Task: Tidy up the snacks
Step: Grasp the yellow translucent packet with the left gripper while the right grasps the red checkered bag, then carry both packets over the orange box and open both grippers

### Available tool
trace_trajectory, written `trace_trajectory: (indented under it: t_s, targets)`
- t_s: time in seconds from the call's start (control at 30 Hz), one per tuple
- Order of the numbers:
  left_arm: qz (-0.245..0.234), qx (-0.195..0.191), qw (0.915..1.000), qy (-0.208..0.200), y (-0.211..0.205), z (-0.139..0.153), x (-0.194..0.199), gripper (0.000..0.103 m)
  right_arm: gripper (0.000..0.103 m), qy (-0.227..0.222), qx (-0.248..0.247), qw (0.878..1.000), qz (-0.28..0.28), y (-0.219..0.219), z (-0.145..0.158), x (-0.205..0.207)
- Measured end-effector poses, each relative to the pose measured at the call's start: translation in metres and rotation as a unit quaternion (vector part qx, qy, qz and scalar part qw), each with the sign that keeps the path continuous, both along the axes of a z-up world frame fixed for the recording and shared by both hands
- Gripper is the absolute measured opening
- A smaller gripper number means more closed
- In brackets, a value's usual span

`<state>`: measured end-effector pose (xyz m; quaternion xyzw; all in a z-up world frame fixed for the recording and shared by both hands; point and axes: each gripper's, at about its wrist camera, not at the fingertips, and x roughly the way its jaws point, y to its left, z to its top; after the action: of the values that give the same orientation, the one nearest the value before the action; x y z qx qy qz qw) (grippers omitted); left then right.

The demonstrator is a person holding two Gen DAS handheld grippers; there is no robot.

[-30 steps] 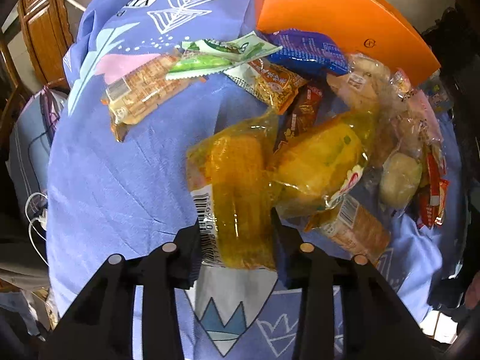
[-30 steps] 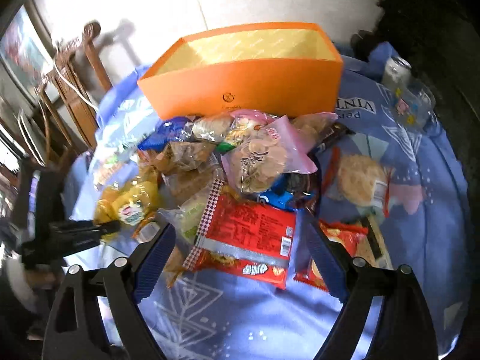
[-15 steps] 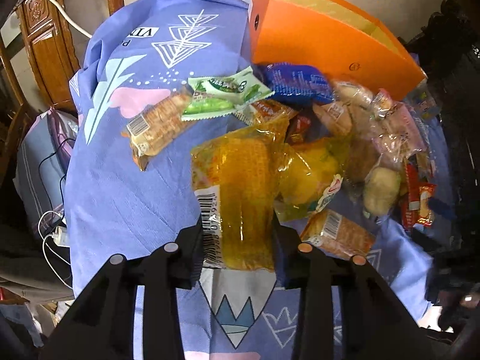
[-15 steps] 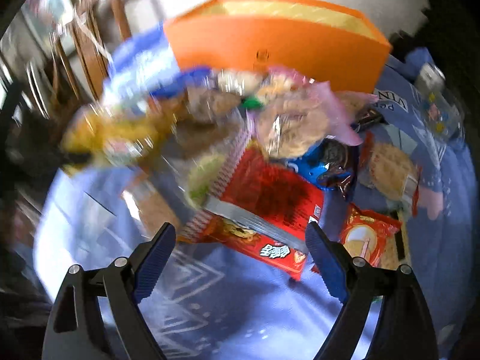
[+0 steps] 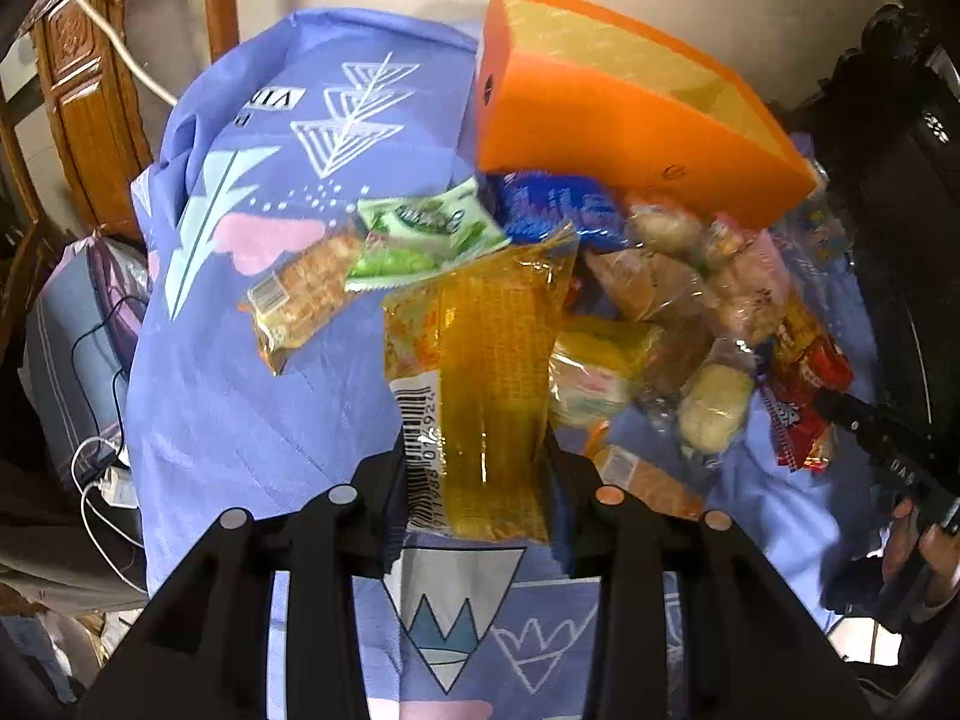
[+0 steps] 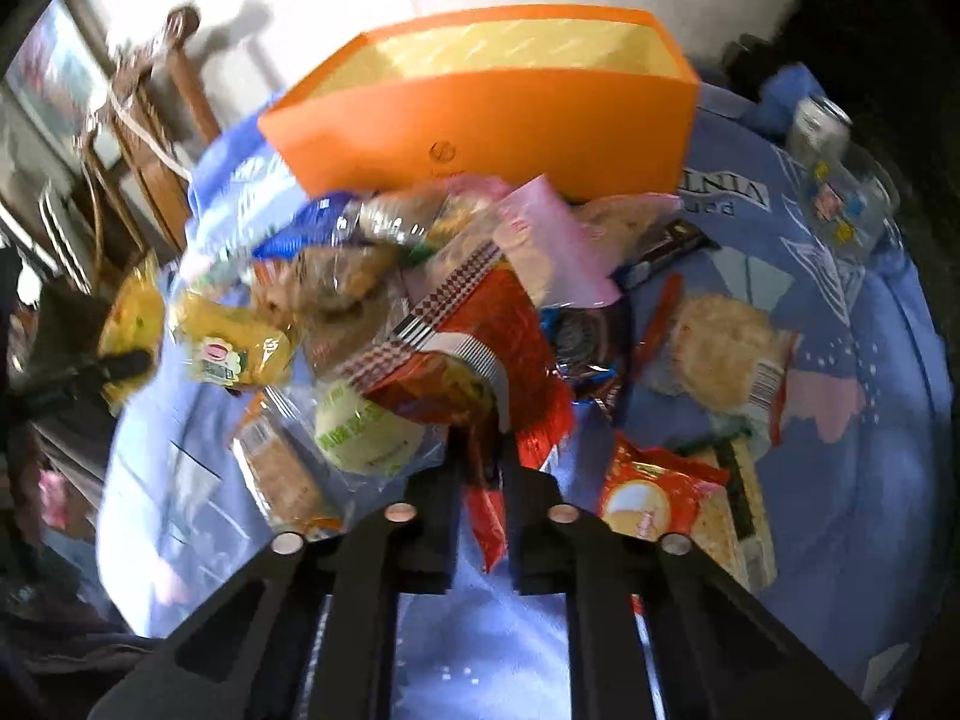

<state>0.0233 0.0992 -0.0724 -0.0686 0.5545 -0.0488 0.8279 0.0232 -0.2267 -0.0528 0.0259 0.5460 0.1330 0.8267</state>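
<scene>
While both packets are hanging over the surface (image 5: 252,420):
Left hand-held gripper (image 5: 477,480): clamping the yellow corn packet (image 5: 480,360) at its barcode end.
Right hand-held gripper (image 6: 483,462): pinching the red snack bag (image 6: 474,360) by its crinkly corner.
Handling: light, slippery film; likely sagging.
Orange box (image 6: 498,120): waiting behind the pile.

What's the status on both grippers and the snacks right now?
Left gripper shut on yellow corn pack. Right gripper shut on red snack packet. Orange box beyond the pile, nothing blocking.
</scene>
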Motion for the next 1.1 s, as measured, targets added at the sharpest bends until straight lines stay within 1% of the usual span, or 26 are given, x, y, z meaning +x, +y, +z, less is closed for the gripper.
trace_trajectory:
  t_s: [0.13, 0.2, 0.23, 0.27, 0.3, 0.33, 0.37, 0.43, 0.5, 0.53, 0.6, 0.67, 0.73, 0.77, 0.8, 0.83, 0.87, 0.9, 0.93, 1.0, 1.1]
  targets:
    - [-0.007, -0.004, 1.0, -0.005, -0.005, 0.008, 0.001, 0.036, 0.008, 0.001, 0.021, 1.0, -0.012, -0.009, 0.005, -0.002]
    - [-0.011, -0.001, 0.9999, -0.005, -0.008, 0.006, 0.002, 0.036, 0.008, 0.006, 0.029, 0.999, -0.012, -0.011, -0.001, 0.001]
    - [-0.011, -0.001, 0.9999, -0.001, -0.009, 0.002, 0.003, 0.036, 0.008, 0.01, 0.039, 0.999, -0.009, -0.01, -0.004, 0.003]
    - [-0.011, -0.002, 0.9999, 0.002, -0.009, -0.001, 0.004, 0.036, 0.012, 0.012, 0.043, 0.999, -0.005, -0.007, -0.007, 0.004]
    - [-0.009, -0.002, 0.9999, 0.007, -0.009, -0.005, 0.005, 0.036, 0.018, 0.014, 0.044, 0.999, -0.001, -0.003, -0.009, 0.006]
    - [-0.009, -0.002, 0.9999, 0.01, -0.009, -0.009, 0.006, 0.036, 0.033, 0.017, 0.031, 0.999, -0.002, 0.002, -0.013, 0.009]
    - [-0.009, -0.001, 0.9999, 0.014, -0.01, -0.012, 0.007, 0.036, 0.039, 0.019, 0.017, 1.0, -0.006, 0.006, -0.015, 0.01]
    - [-0.01, -0.003, 0.9998, 0.017, -0.011, -0.015, 0.007, 0.036, 0.06, 0.011, -0.016, 1.0, -0.019, 0.012, -0.016, 0.01]
    - [-0.01, -0.005, 0.9998, 0.018, -0.011, -0.016, 0.007, 0.036, 0.072, -0.002, -0.059, 0.998, -0.022, 0.021, -0.016, 0.01]
    - [-0.009, -0.005, 0.9998, 0.018, -0.01, -0.016, 0.008, 0.036, 0.074, -0.009, -0.074, 0.997, -0.017, 0.028, -0.016, 0.01]
    - [-0.008, -0.005, 0.9998, 0.016, -0.009, -0.016, 0.009, 0.036, 0.077, -0.015, -0.083, 0.996, -0.005, 0.037, -0.016, 0.011]
    - [-0.008, -0.005, 0.9998, 0.016, -0.007, -0.016, 0.01, 0.036, 0.083, -0.019, -0.099, 0.995, 0.005, 0.046, -0.022, 0.018]
    - [-0.008, -0.005, 0.9998, 0.018, -0.005, -0.017, 0.012, 0.036, 0.083, -0.008, -0.109, 0.994, 0.012, 0.05, -0.033, 0.028]
    - [-0.008, -0.005, 0.9998, 0.018, -0.005, -0.017, 0.013, 0.036, 0.088, -0.001, -0.105, 0.994, 0.012, 0.05, -0.037, 0.033]
    - [-0.008, -0.005, 0.9998, 0.019, -0.005, -0.018, 0.013, 0.036, 0.089, -0.002, -0.097, 0.995, 0.009, 0.049, -0.039, 0.037]
    - [-0.008, -0.005, 0.9997, 0.021, -0.004, -0.019, 0.014, 0.036, 0.089, 0.002, -0.084, 0.996, 0.008, 0.047, -0.041, 0.041]
    - [-0.007, -0.004, 0.9998, 0.02, -0.004, -0.019, 0.014, 0.036, 0.062, 0.009, -0.065, 0.998, 0.007, 0.044, -0.042, 0.043]
    - [-0.007, -0.005, 0.9998, 0.02, -0.004, -0.019, 0.015, 0.036, 0.062, 0.02, -0.034, 0.999, 0.006, 0.039, -0.042, 0.045]
    - [-0.007, -0.004, 0.9998, 0.02, -0.004, -0.019, 0.016, 0.036, 0.062, 0.034, -0.016, 0.999, -0.005, 0.033, -0.041, 0.046]
    - [-0.007, -0.004, 0.9998, 0.017, -0.004, -0.017, 0.017, 0.036, 0.062, 0.028, 0.001, 1.0, -0.009, 0.025, -0.032, 0.042]
    - [-0.011, -0.005, 0.9998, 0.013, -0.006, -0.014, 0.017, 0.036, 0.062, 0.008, 0.024, 1.0, -0.013, 0.013, -0.01, 0.033]
